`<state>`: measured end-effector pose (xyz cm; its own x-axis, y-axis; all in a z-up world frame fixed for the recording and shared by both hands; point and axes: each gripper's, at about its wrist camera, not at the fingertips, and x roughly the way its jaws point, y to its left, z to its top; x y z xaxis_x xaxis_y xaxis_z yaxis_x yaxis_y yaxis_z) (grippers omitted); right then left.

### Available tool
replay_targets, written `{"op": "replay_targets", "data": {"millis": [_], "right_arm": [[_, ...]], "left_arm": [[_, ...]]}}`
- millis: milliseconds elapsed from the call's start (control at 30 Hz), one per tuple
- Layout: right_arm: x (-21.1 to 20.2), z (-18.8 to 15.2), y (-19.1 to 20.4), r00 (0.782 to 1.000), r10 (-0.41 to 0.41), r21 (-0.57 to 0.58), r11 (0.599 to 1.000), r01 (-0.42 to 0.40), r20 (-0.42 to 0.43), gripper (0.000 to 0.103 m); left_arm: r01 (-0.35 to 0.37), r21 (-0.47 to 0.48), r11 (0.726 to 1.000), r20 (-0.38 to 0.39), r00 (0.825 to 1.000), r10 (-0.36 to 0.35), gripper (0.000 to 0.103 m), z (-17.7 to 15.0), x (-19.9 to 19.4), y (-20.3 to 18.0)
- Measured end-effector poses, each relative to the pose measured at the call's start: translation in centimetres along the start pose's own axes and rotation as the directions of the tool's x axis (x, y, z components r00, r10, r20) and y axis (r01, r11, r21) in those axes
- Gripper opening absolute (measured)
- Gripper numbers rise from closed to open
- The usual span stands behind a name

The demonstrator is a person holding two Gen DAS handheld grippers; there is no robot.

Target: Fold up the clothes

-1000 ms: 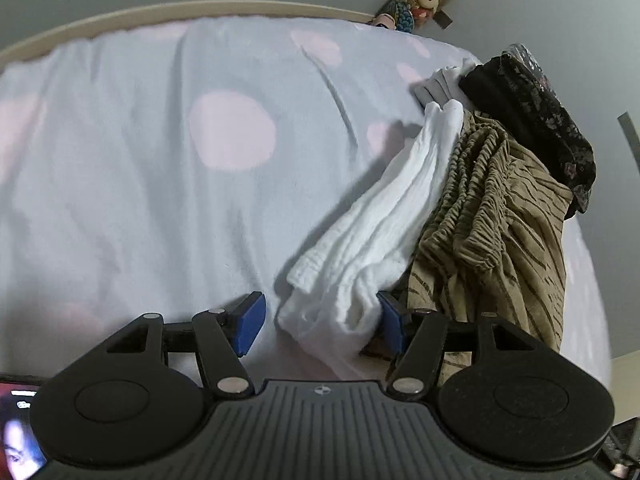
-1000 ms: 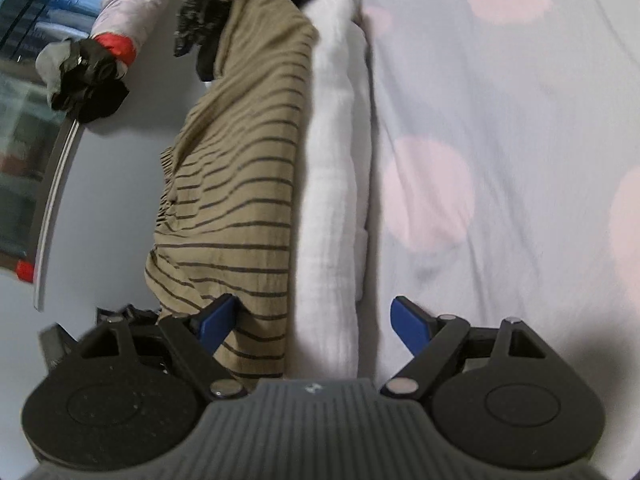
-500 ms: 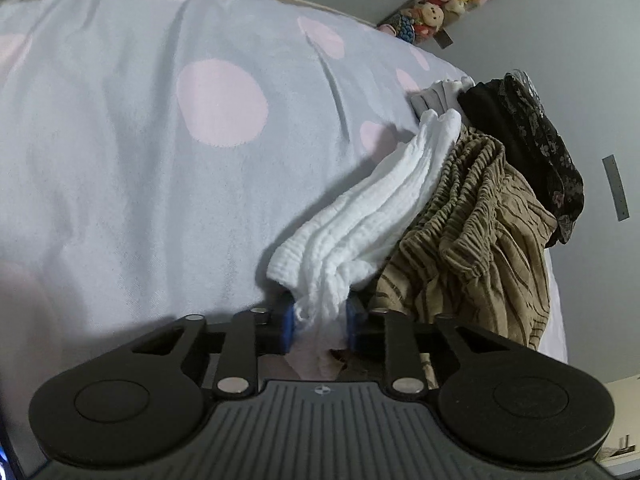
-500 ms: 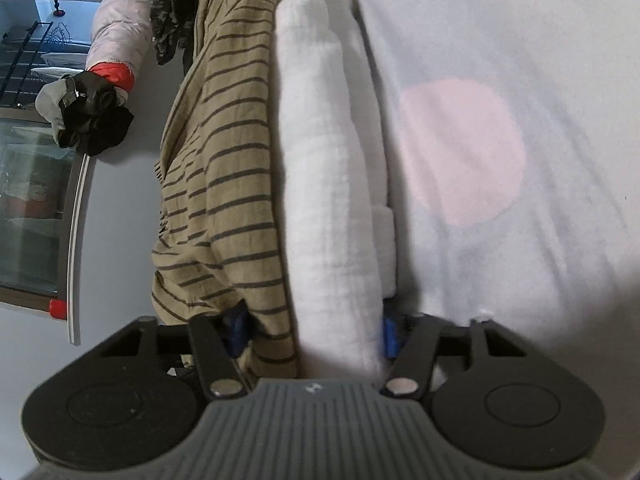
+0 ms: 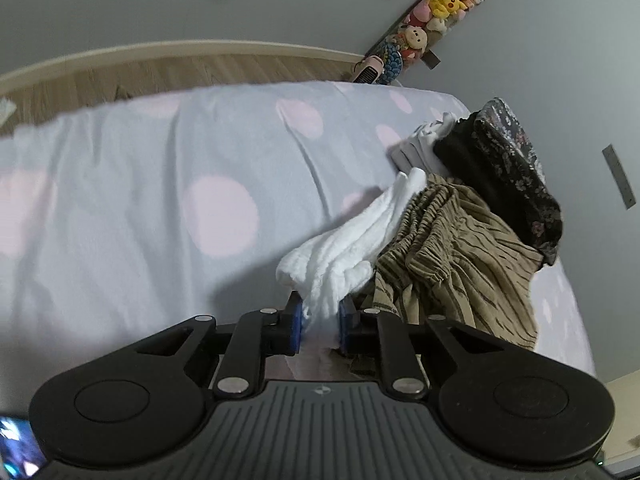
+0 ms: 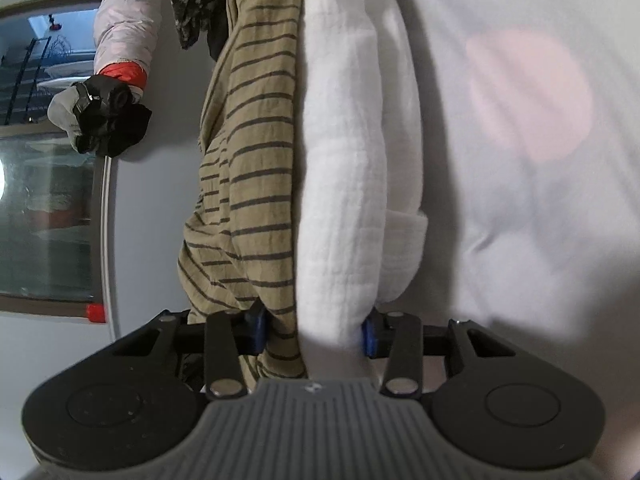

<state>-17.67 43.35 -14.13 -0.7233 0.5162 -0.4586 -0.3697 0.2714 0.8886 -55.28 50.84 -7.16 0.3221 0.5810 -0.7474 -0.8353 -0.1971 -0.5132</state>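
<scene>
A white crinkled garment (image 5: pixel 352 240) lies bunched on the bed beside a tan striped garment (image 5: pixel 456 256). My left gripper (image 5: pixel 320 320) is shut on one end of the white garment and lifts it off the bed. In the right wrist view the white garment (image 6: pixel 348 152) runs lengthwise next to the tan striped garment (image 6: pixel 252 152). My right gripper (image 6: pixel 312 332) is shut on the white garment's other end, and an edge of the tan striped cloth is caught between the jaws too.
The bed has a pale blue sheet with pink dots (image 5: pixel 160 200). A dark floral garment (image 5: pixel 516 176) and a white one (image 5: pixel 424 144) lie at the far end of the pile. A wooden headboard (image 5: pixel 160 68) and plush toys (image 5: pixel 436 12) are behind. My left arm (image 6: pixel 116 60) shows past the bed edge.
Both grippers closed from open onto the ends of the white garment and have raised it; the cameras tilted upward.
</scene>
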Motion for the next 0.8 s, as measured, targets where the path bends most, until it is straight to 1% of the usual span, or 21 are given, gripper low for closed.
{"op": "replay_targets", "data": {"millis": [133,233,367,433,500,600,700,733,800], "right_arm": [[1.4,-0.9,-0.5,0.999,-0.031,-0.005,0.999,0.031,-0.019,0.046],[1.9,-1.2,-1.1,0.998,-0.051,-0.019,0.999,0.051,-0.025,0.046],[1.5,-1.2,-1.2,0.996,-0.073,-0.049,0.996,0.071,-0.042,0.054],[1.1,-1.2,-0.9,0.996,-0.083,-0.075,0.994,0.08,-0.044,0.056],[0.3,-1.2,-0.7,0.995,-0.09,-0.089,0.992,0.086,-0.041,0.057],[-1.1,-1.2,-0.2,0.994,-0.104,-0.123,0.987,0.1,-0.028,0.057],[-2.9,-1.2,0.6,0.991,-0.135,-0.177,0.975,0.133,0.001,0.057],[-3.7,-1.2,0.9,0.989,-0.146,-0.199,0.969,0.146,0.016,0.057],[-5.3,-1.3,1.9,0.984,-0.17,-0.251,0.951,0.18,0.063,0.057]], "left_arm": [[-0.041,0.004,0.999,-0.029,0.999,0.041,0.02,-0.5,1.7,1.1],[-0.055,0.009,0.998,-0.038,0.998,0.055,0.02,-1.1,3.1,1.9],[-0.066,0.03,0.997,-0.043,0.997,0.067,0.022,-1.2,3.6,1.8],[-0.076,0.063,0.995,-0.039,0.996,0.079,0.027,-1.0,3.1,1.3],[-0.098,0.108,0.989,-0.025,0.995,0.101,0.031,-0.9,2.2,0.6],[-0.135,0.163,0.977,0.006,0.991,0.135,0.031,-0.8,0.9,-0.5],[-0.181,0.205,0.962,0.068,0.983,0.171,0.031,-0.6,-0.5,-1.7],[-0.187,0.216,0.958,0.091,0.981,0.171,0.031,-0.4,-1.1,-2.2],[-0.176,0.238,0.955,0.119,0.981,0.151,0.031,-0.1,-2.1,-3.2]]}}
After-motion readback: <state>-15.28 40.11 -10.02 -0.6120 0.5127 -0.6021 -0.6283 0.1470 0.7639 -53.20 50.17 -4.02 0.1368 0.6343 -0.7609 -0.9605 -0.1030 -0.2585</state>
